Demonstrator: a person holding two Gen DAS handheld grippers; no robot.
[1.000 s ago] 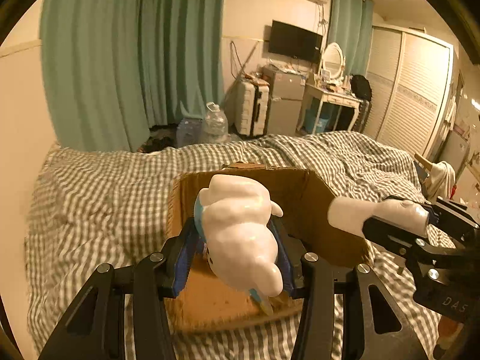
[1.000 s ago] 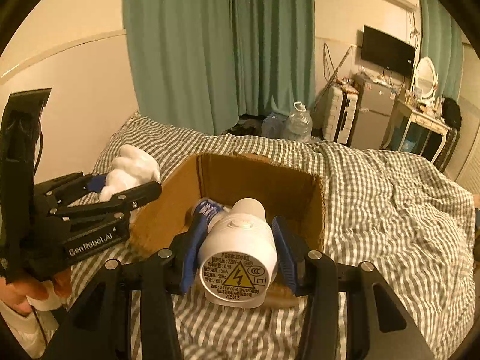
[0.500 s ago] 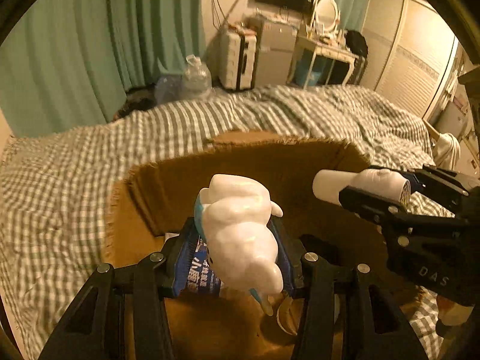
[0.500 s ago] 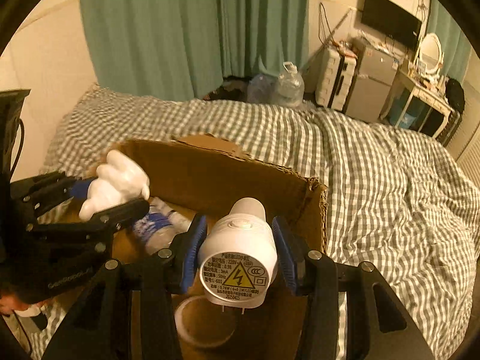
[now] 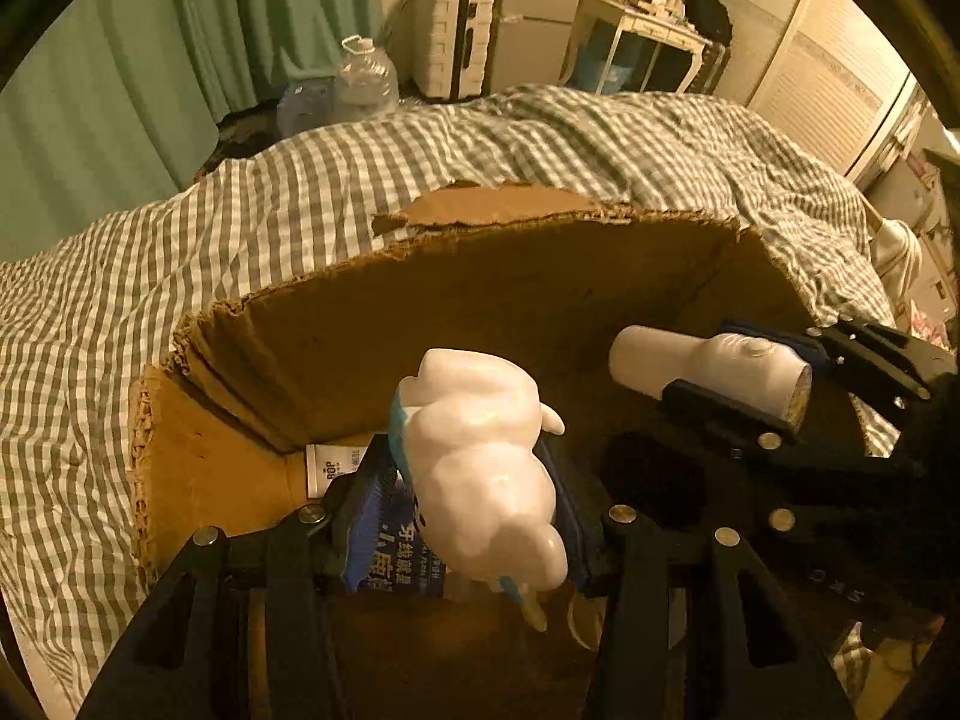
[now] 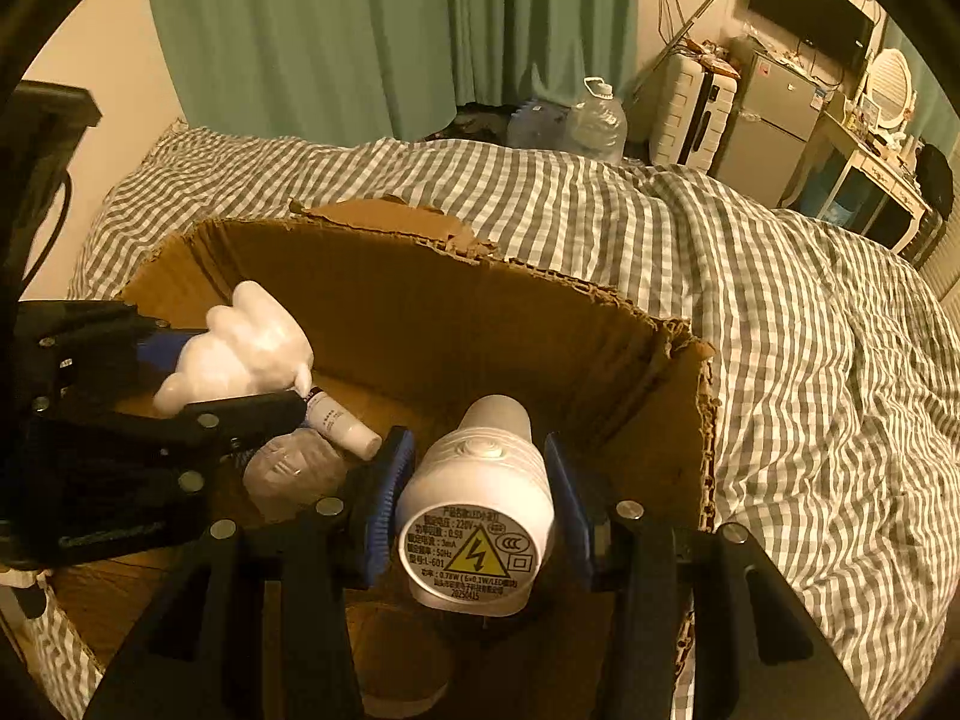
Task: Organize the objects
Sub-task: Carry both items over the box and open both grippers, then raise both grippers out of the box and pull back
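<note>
Cardboard, brown and ragged along its torn rim, makes up the open box [image 5: 252,354] that sits on a bed under a grey-and-white checked cover [image 6: 780,312]. Both claws hang over its inside, angled steeply down. The left claw [image 5: 474,504] is clenched on a glossy white lumpy figure [image 5: 486,468] with a pale blue trim, its blue pads pressed against both flanks — the figure sits above the box floor, not touching it. The right claw [image 6: 477,498] grasps a white plug-in night light [image 6: 477,516] by its body, the round label with a yellow warning triangle facing the camera and the domed end pointing into the box. In the left wrist view the two held things are near one another but apart, the night light to the right of the figure. Down on the box floor lie a small white tube [image 6: 339,423], a clear crumpled plastic item [image 6: 294,471] just beside it, and a blue printed packet [image 5: 390,558] seen under the left claw — its full shape is hidden. Green curtains [image 6: 360,30] hang behind the bed.
</note>
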